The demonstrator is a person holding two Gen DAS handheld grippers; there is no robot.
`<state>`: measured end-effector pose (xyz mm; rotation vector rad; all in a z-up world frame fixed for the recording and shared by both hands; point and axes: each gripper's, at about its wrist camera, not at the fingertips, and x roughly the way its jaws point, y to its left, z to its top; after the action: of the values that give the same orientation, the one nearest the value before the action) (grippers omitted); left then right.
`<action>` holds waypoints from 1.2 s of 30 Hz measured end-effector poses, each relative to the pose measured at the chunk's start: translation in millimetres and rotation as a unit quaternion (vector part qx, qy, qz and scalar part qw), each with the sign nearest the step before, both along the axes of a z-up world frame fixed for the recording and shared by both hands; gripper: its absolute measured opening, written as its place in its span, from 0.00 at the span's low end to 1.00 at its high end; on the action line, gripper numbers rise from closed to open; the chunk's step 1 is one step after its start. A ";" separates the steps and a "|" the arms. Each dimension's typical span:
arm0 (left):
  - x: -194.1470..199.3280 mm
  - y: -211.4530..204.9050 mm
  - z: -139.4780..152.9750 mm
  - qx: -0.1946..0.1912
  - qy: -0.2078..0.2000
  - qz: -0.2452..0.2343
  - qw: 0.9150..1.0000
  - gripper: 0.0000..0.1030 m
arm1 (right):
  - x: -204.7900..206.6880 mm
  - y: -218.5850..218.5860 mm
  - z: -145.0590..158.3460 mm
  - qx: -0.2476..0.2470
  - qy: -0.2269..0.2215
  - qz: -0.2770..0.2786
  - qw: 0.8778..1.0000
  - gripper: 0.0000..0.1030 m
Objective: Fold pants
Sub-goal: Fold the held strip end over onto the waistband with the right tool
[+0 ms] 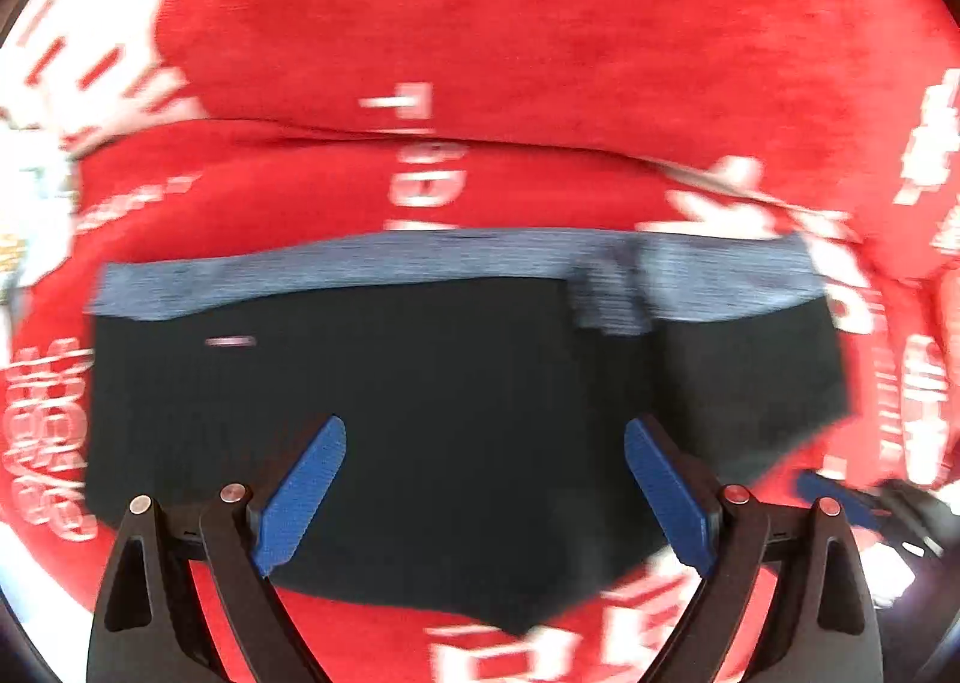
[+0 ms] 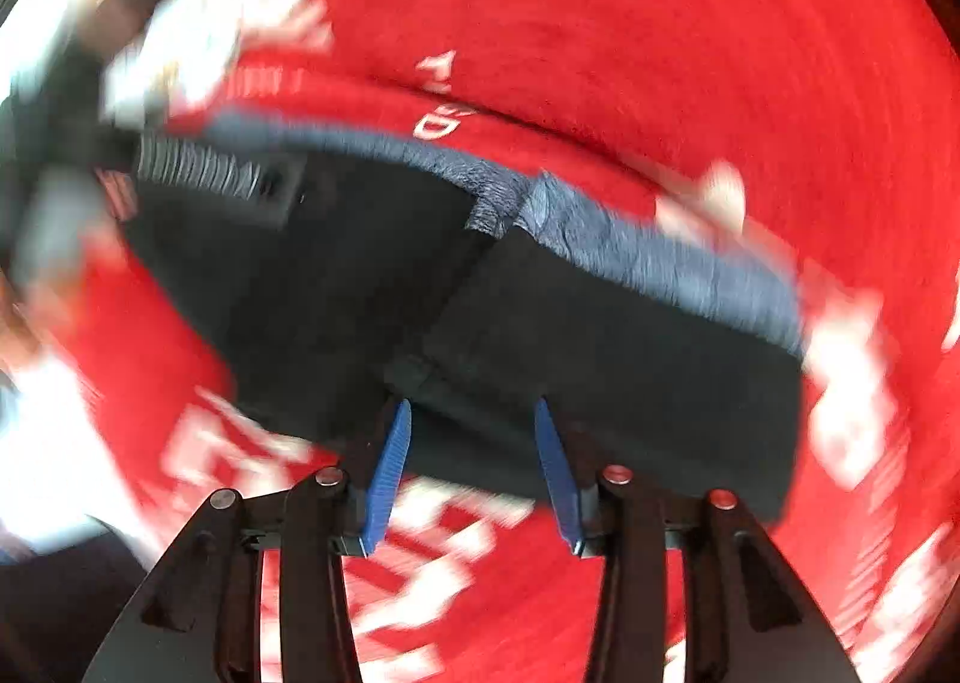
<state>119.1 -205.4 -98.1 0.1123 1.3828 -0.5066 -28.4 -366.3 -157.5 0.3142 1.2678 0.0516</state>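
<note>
Short black pants (image 1: 420,413) with a blue-grey waistband (image 1: 420,263) lie flat on a red cloth (image 1: 540,23). My left gripper (image 1: 485,431) hangs over the black fabric, wide open and empty. In the right wrist view the same pants (image 2: 600,335) lie slanted, waistband (image 2: 660,257) at the far side. My right gripper (image 2: 474,410) is open at the pants' near edge, its blue fingertips (image 2: 396,443) either side of the hem. The other gripper (image 2: 66,155) shows blurred at the pants' far left. Both views are motion-blurred.
The red cloth with white lettering (image 2: 240,455) covers the whole surface and has a fold ridge (image 1: 480,143) beyond the waistband. The right gripper's blue finger (image 1: 840,497) shows at the left view's lower right.
</note>
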 end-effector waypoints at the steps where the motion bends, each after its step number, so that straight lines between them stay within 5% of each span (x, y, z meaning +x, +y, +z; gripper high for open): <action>1: -2.8 -7.9 1.1 -0.019 0.012 -0.012 1.000 0.93 | -4.5 -22.8 -6.0 0.056 0.012 -0.061 0.996 0.46; 3: -8.5 -27.1 -0.9 -0.044 0.032 -0.037 0.998 0.86 | -19.6 -71.4 -29.8 0.178 0.039 -0.187 0.965 0.46; 5: -15.0 -50.5 -11.7 -0.047 0.046 -0.065 0.996 0.74 | -31.7 -94.6 -47.6 0.242 0.036 -0.247 0.938 0.46; 8: -18.7 -70.6 -31.4 -0.048 0.080 -0.078 0.993 0.57 | -31.9 -102.7 -61.7 0.275 0.028 -0.274 0.921 0.46; 11: -20.4 -81.0 -44.7 -0.049 0.102 -0.070 0.991 0.54 | -33.4 -108.5 -74.7 0.319 0.012 -0.305 0.897 0.46; 14: -19.3 -86.2 -47.6 -0.055 0.108 -0.066 0.990 0.42 | -27.8 -116.4 -80.3 0.326 0.014 -0.319 0.890 0.44; 15: -19.3 -86.4 -47.5 -0.053 0.107 -0.065 0.991 0.42 | -25.5 -117.3 -84.3 0.332 0.017 -0.327 0.885 0.41; 17: -19.4 -87.2 -47.7 -0.044 0.105 -0.064 0.991 0.35 | -23.5 -120.5 -91.5 0.332 0.036 -0.337 0.881 0.05; 20: -25.8 -76.6 -33.1 -0.038 0.087 -0.059 0.994 0.35 | -21.9 -119.7 -75.2 0.337 0.023 -0.314 0.887 0.04; 22: -36.1 -60.3 -22.4 -0.016 0.046 -0.048 0.998 0.36 | -23.9 -112.9 -64.7 0.315 0.026 -0.285 0.905 0.04; 24: -40.1 -47.1 -28.5 0.021 0.041 -0.033 0.998 0.59 | -22.7 -105.4 -80.2 0.292 0.057 -0.275 0.914 0.04; 28: -32.8 -27.8 -33.9 0.006 0.071 -0.005 0.997 0.66 | -18.6 -108.0 -88.5 0.322 0.057 -0.278 0.903 0.09; 30: -26.4 -30.3 -35.6 -0.014 0.079 -0.015 0.997 0.79 | -14.4 -106.3 -72.3 0.294 0.058 -0.244 0.922 0.14; 36: -10.3 -44.8 -52.5 -0.073 0.141 -0.021 0.987 0.79 | -5.4 -124.1 3.2 0.167 -0.017 -0.151 0.974 0.19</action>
<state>108.8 -250.2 -150.7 -0.0520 1.6160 -0.6757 -33.8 -490.4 -154.3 0.7899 1.1644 0.0099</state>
